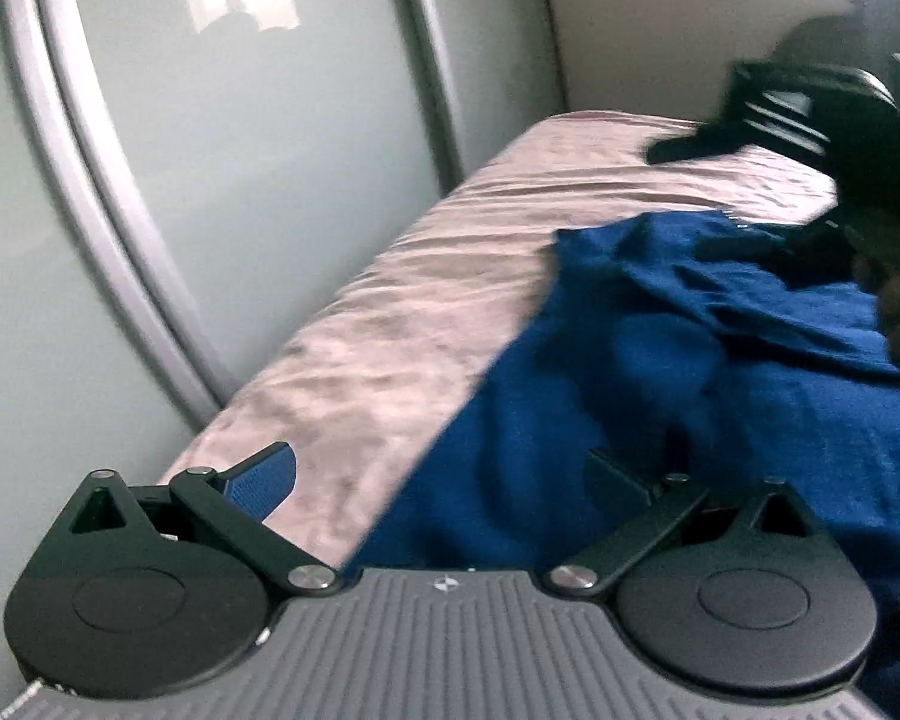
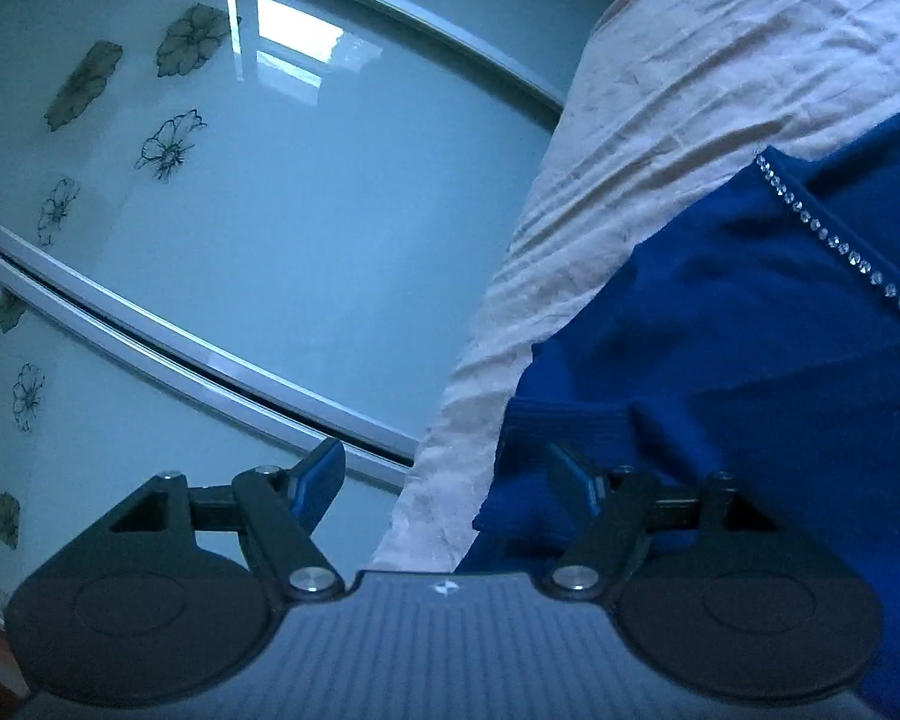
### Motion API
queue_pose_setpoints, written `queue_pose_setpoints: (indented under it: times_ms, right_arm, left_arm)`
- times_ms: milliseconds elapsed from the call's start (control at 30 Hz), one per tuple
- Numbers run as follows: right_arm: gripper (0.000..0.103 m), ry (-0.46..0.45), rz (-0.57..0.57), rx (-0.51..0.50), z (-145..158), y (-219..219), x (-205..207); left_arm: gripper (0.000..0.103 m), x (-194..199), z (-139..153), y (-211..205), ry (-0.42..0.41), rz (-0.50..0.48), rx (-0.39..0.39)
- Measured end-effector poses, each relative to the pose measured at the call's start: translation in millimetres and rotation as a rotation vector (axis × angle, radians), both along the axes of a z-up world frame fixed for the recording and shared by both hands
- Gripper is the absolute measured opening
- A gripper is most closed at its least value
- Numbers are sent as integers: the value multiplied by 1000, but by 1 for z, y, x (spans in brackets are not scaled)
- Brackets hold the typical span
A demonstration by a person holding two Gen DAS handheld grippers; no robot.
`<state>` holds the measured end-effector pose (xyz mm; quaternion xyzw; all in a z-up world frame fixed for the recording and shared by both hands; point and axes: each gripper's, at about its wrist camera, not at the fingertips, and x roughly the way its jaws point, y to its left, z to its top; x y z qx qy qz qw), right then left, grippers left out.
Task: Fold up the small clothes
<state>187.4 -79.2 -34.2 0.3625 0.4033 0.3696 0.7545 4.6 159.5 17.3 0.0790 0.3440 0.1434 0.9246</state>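
A dark blue garment [image 1: 660, 372] lies rumpled on a bed with a pale pink sheet [image 1: 426, 276]. My left gripper [image 1: 444, 468] is open, low over the garment's near edge, one finger over the sheet and one over the blue cloth. In the right wrist view the same blue garment [image 2: 750, 360] shows a ribbed hem [image 2: 564, 426] and a line of rhinestones [image 2: 834, 240]. My right gripper [image 2: 450, 474] is open at the hem by the bed's edge, holding nothing.
Glass sliding wardrobe doors [image 2: 270, 210] with flower prints stand close beside the bed. A pile of dark clothes [image 1: 810, 120] lies at the far end of the bed. The wrinkled sheet [image 2: 690, 72] hangs over the bed's side.
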Motion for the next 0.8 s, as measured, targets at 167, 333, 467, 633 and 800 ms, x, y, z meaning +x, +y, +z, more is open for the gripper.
queue_pose_setpoints:
  times_ms: [167,333,467,633,800]
  right_arm:
    - [73,94,-51,-131,-23,4,5]
    - [75,-222,0,-305,21,27,-43]
    - [75,-654,193,-587,49,70,-119]
    - [73,-1077,456,-769,36,109,-214]
    - [72,-1282,707,-870,1,128,-278]
  left_arm:
    - [103,-12,-2,32,39,83,-17]
    - [103,-26,-2,75,66,184,-50]
    - [102,-35,-1,106,85,256,-125]
    - [101,-51,-2,132,107,267,-308]
    - [94,-60,-7,145,140,234,-476]
